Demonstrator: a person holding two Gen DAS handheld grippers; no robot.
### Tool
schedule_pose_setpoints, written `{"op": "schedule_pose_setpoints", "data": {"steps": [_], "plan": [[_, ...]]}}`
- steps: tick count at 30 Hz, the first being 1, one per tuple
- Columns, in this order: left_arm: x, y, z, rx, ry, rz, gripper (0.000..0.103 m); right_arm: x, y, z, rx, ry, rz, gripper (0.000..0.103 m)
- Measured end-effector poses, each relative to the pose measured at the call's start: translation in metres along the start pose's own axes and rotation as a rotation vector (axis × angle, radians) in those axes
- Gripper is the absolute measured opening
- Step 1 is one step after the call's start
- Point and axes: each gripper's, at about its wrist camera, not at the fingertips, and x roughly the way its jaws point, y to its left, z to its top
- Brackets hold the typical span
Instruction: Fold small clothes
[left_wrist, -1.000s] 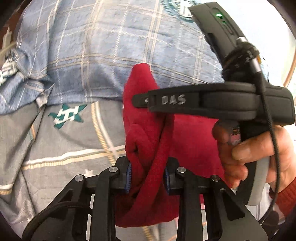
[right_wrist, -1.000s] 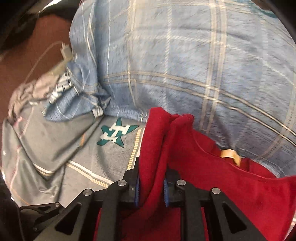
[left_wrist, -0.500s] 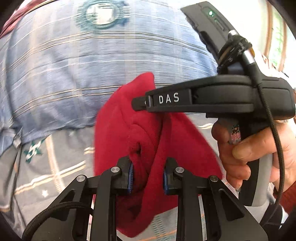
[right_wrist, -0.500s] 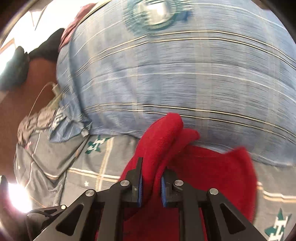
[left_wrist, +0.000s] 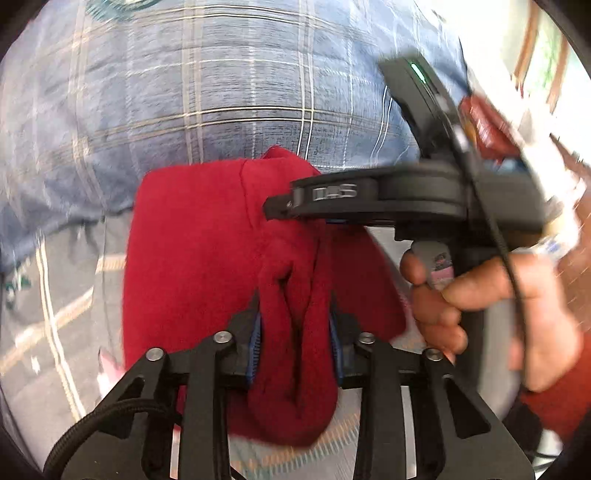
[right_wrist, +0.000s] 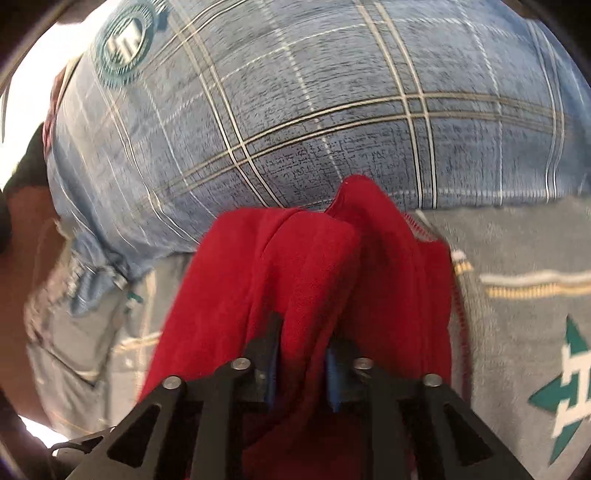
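Red fleece fills the middle of both your views: the small red garment (left_wrist: 207, 266) is bunched up and caught by both tongs at once. Start on the left. Your left tongs (left_wrist: 295, 332) are closed down on a thick fold of the cloth, the blue pads (left_wrist: 255, 343) pressing into it from either side, with more of the fabric spilling out to the left of them and drooping below. Ahead of those tongs, past the top of the garment, lies a blue plaid pillow (left_wrist: 229, 92), and to their left and underneath runs a grey bedsheet (left_wrist: 62, 295) with pale stripes.

Move to the right of the left tongs and you see your right tongs (left_wrist: 280, 210) coming in sideways, their tip buried in the upper edge of the same garment, with your right hand (left_wrist: 491, 306) wrapped around the handle. That part of the view is blurred.

From the right tongs' (right_wrist: 301, 362) own camera, they too are clamped on a ridge of the red garment (right_wrist: 303, 266), the jaws nearly together with only cloth between them. The fabric hangs off to both sides of them. Beyond lies the blue plaid pillow (right_wrist: 332, 110), and to the right of the tongs the grey bedsheet (right_wrist: 517, 243) carries a teal star emblem (right_wrist: 565, 384).
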Motion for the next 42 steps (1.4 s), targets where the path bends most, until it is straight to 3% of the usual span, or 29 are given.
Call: {"op": "schedule_pose_setpoints", "data": {"steps": [1,3,7,9,12,17,18,21,22,24,26,31,32,33,34,39,42], "plan": [[-0.016,0.011,-0.005,-0.036,-0.015,-0.043,0.041,-0.003,0.000,-0.002,0.008,-0.005,0.009,0.045],[-0.048,0.025,-0.020,-0.073,-0.076,-0.061,0.051,-0.015,-0.003,-0.008,0.018,-0.033,0.036,0.054],[-0.081,0.052,-0.041,-0.103,-0.162,0.050,0.054,-0.032,-0.010,-0.017,0.015,-0.063,0.055,0.064],[-0.082,0.078,-0.050,-0.148,-0.179,0.098,0.054,-0.033,-0.012,-0.020,0.030,-0.065,0.056,0.065],[-0.066,0.109,-0.060,-0.247,-0.168,0.107,0.054,-0.023,-0.014,-0.019,0.062,-0.043,0.048,0.065],[-0.048,0.103,-0.069,-0.209,-0.116,0.151,0.054,-0.003,-0.005,-0.015,0.068,-0.026,0.056,0.066],[-0.045,0.100,-0.070,-0.195,-0.113,0.156,0.054,0.004,0.005,-0.013,0.025,-0.024,0.017,0.065],[-0.042,0.089,-0.072,-0.156,-0.113,0.168,0.054,0.014,0.026,-0.008,-0.115,-0.026,-0.128,0.031],[-0.043,0.086,-0.072,-0.144,-0.118,0.172,0.054,0.012,0.034,-0.006,-0.177,-0.036,-0.161,0.025],[-0.045,0.079,-0.070,-0.119,-0.130,0.163,0.054,-0.002,0.053,-0.001,-0.332,-0.104,-0.263,0.024],[-0.046,0.075,-0.068,-0.107,-0.136,0.158,0.054,-0.010,0.057,0.005,-0.395,-0.141,-0.314,0.024],[-0.043,0.069,-0.064,-0.078,-0.125,0.171,0.054,0.022,0.018,0.007,-0.389,-0.078,-0.494,0.029],[-0.043,0.069,-0.065,-0.072,-0.123,0.180,0.054,0.016,0.013,0.005,-0.368,-0.107,-0.459,0.033],[-0.043,0.068,-0.065,-0.071,-0.124,0.182,0.054,0.004,0.009,0.004,-0.333,-0.131,-0.426,0.045],[-0.043,0.069,-0.065,-0.074,-0.125,0.181,0.054,-0.005,0.007,0.004,-0.303,-0.142,-0.417,0.046],[-0.043,0.074,-0.061,-0.123,-0.140,0.157,0.054,-0.064,0.011,-0.005,-0.223,-0.190,-0.260,0.047],[-0.041,0.074,-0.061,-0.132,-0.140,0.159,0.054,-0.068,0.025,-0.020,-0.245,-0.142,-0.161,0.046]]}}
